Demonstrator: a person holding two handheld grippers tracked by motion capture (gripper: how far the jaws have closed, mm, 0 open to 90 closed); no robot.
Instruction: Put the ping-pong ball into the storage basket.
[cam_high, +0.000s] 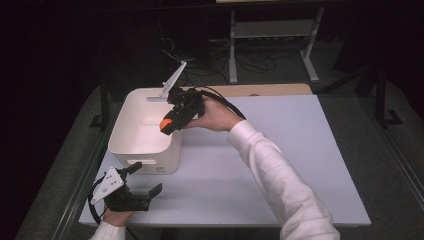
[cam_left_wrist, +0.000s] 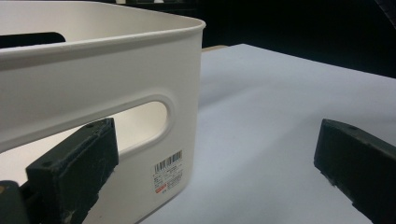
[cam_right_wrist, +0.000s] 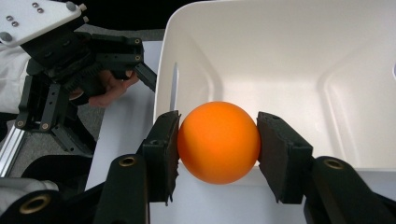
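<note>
An orange ball (cam_right_wrist: 218, 142) is clamped between the black jaws of my right gripper (cam_right_wrist: 217, 150), which is shut on it. From above, the ball (cam_high: 165, 123) hangs over the right rim of a white plastic bin (cam_high: 131, 145), with my right gripper (cam_high: 169, 125) reaching in from the right. The bin's inside (cam_right_wrist: 289, 79) looks bare. My left gripper (cam_high: 148, 180) rests open at the table's near left corner, just in front of the bin. Its jaws stand wide apart with nothing between them, facing the bin's handle slot (cam_left_wrist: 140, 120).
The white table (cam_high: 280, 165) stretches right of the bin. A barcode label (cam_left_wrist: 168, 176) sits on the bin's near wall. Beyond the table are a dark floor, cables and a white table frame (cam_high: 272, 45).
</note>
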